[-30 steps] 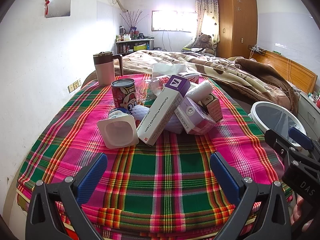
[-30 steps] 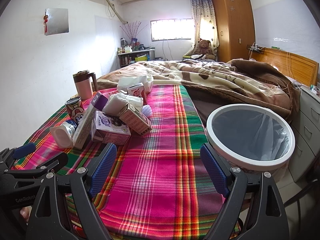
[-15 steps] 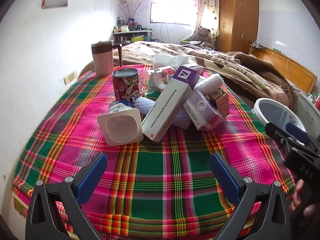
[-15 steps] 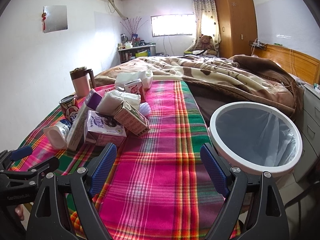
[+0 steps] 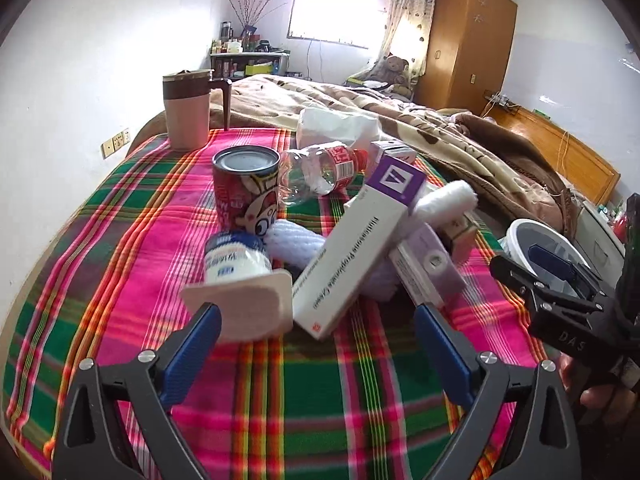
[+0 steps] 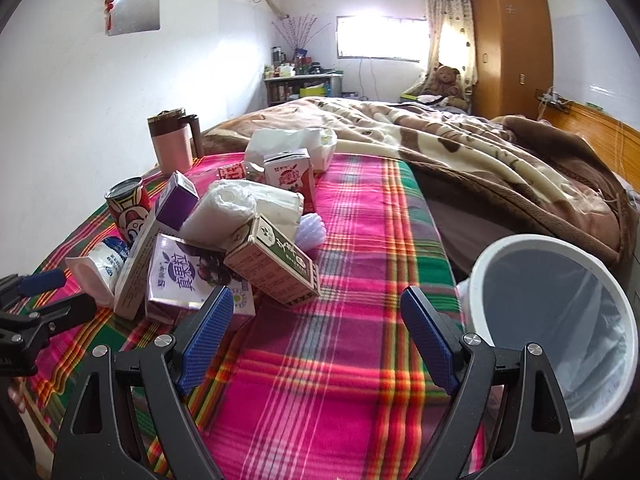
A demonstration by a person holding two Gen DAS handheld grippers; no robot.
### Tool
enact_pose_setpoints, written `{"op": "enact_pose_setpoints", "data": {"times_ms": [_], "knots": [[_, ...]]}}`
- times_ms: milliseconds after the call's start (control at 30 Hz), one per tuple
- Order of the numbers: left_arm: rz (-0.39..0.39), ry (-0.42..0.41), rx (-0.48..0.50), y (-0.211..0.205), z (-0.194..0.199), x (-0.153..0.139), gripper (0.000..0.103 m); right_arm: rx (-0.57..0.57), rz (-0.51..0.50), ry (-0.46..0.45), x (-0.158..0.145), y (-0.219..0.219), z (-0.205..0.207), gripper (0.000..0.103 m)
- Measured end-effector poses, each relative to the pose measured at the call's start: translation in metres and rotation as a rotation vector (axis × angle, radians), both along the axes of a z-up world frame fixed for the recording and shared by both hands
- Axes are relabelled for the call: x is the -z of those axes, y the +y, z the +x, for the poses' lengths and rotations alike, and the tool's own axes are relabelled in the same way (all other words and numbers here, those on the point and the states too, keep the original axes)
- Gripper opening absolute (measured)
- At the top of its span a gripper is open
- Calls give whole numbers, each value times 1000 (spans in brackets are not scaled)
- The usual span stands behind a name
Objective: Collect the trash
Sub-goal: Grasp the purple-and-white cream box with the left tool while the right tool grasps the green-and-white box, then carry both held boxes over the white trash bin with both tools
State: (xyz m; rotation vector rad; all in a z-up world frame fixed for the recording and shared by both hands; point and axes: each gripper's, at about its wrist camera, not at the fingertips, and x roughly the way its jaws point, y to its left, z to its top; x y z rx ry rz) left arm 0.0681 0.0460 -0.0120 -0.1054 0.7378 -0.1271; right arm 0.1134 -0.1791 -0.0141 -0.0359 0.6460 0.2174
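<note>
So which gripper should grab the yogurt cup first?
Probably the left. The left gripper is open and the yogurt cup lies tipped over right by its fingertips. The right gripper faces bare blanket beside the purple carton.

A pink travel mug (image 5: pixel 186 114) with a brown lid and handle stands upright at the far edge of the plaid blanket (image 5: pixel 320 392). Beyond it a brown patterned duvet (image 6: pixel 460 148) lies rumpled across the bed. A teddy bear (image 6: pixel 443 80) sits beside the wooden wardrobe (image 6: pixel 514 40), under the curtained window (image 6: pixel 380 38). A cluttered shelf (image 6: pixel 304 82) stands against the far wall.
</note>
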Motion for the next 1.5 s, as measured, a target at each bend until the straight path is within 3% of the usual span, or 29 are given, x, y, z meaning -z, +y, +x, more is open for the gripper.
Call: {"op": "enact_pose_setpoints", "data": {"times_ms": [67, 233, 567, 767, 833, 900, 967, 1100, 1233, 1500], "knots": [[-3, 20, 11, -1, 8, 3, 89, -26, 16, 19, 1, 1, 6, 87], [-5, 25, 30, -4, 21, 3, 89, -64, 34, 97, 7, 4, 23, 87], [-3, 66, 63, -5, 48, 5, 89, -164, -35, 94, 3, 18, 42, 87], [-13, 92, 77, -5, 55, 9, 84, -158, 0, 114, 8, 11, 54, 86], [-21, 113, 83, -5, 59, 13, 78, -150, 8, 113, 9, 11, 54, 75], [-34, 129, 81, -4, 60, 16, 75, -150, 19, 112, 9, 11, 52, 71], [-40, 127, 80, -6, 60, 16, 72, -146, 19, 110, 10, 12, 51, 68], [-51, 124, 81, -7, 61, 14, 58, -125, 28, 113, 10, 10, 50, 47], [-63, 110, 76, -8, 61, 12, 49, -105, 50, 121, 11, 5, 48, 35], [-92, 96, 60, -9, 57, 8, 41, -70, 79, 86, 7, -2, 39, 34]]}}
